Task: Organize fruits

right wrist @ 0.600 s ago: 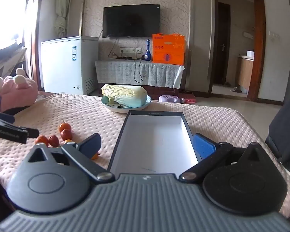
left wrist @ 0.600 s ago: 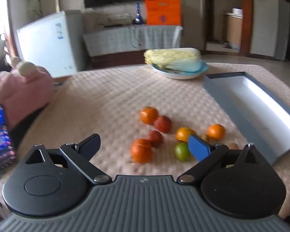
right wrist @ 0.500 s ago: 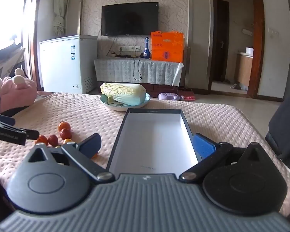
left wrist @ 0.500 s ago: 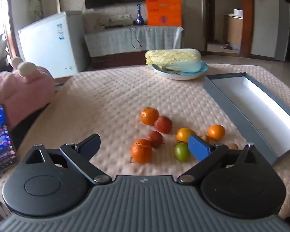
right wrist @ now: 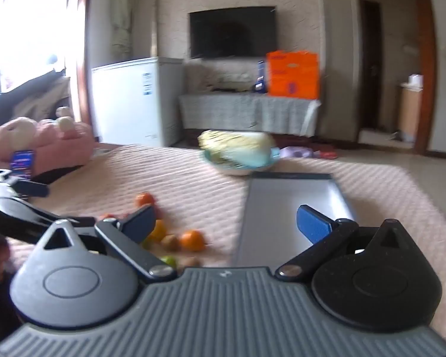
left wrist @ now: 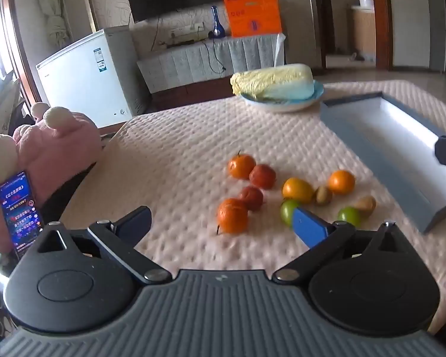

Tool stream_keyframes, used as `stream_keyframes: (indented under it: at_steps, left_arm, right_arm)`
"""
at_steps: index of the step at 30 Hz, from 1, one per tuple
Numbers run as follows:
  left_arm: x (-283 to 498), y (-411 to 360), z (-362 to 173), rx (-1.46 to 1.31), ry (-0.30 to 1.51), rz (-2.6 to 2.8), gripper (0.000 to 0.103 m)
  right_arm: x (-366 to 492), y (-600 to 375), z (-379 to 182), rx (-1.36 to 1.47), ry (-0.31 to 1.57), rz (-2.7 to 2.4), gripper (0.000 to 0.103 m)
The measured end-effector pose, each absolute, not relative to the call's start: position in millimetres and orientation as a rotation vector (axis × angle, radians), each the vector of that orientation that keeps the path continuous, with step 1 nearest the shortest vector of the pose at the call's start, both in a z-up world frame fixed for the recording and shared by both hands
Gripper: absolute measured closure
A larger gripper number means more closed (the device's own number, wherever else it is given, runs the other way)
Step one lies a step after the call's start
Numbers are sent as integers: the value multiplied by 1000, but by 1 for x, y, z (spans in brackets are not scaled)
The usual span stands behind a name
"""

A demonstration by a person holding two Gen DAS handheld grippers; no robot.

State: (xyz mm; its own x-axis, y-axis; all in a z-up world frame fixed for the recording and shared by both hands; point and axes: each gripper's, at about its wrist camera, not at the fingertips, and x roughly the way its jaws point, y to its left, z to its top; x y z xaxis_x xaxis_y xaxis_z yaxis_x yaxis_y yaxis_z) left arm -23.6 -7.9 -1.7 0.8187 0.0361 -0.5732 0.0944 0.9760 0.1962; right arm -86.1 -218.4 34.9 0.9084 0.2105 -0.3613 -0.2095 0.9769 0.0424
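Since the frames half a second earlier, the right gripper point(right wrist: 226, 220) had swung left: the grey tray point(right wrist: 294, 190) no longer sat centred between its fingers, and the fruit cluster point(right wrist: 175, 238) now showed at its left finger. The right-wrist view was motion-blurred, so the swing was probably under way. The left gripper point(left wrist: 220, 224) had pulled back or risen a little; more fruit was visible, including a second green fruit point(left wrist: 348, 215) and a brown one point(left wrist: 365, 203). Both grippers stood spread wide, holding nothing.

All fruit lay loose on the pink quilted bench point(left wrist: 178, 154), left of the tray, which appeared empty. Judgement: no fruit sorted yet; the right gripper looked to be lining up a first pick.

Hard to read:
- The near green fruit point(left wrist: 287, 211) was partly behind the left gripper's right finger.
- In the right-wrist view several fruits were hidden behind the left finger and housing; the count was uncertain.
- The tray's near end was cut off in both views.
- A dark shape at the left-wrist view's right edge was likely the right gripper's finger.
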Motion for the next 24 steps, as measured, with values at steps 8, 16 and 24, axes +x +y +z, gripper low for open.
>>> stream_keyframes:
  at_steps: [8,16,24]
  left_arm:
    - [-27,21,1,55,630,-29,1]
    - [-35,11,0,104,518,85,1]
    - [-17,2,-8,140,618,138,1]
  right_arm:
    - [-96,-163,19,-145,438,382,0]
    - [-92,-147,3,-167,510,411,0]
    - [-74,-166,-4,-4,559,372,0]
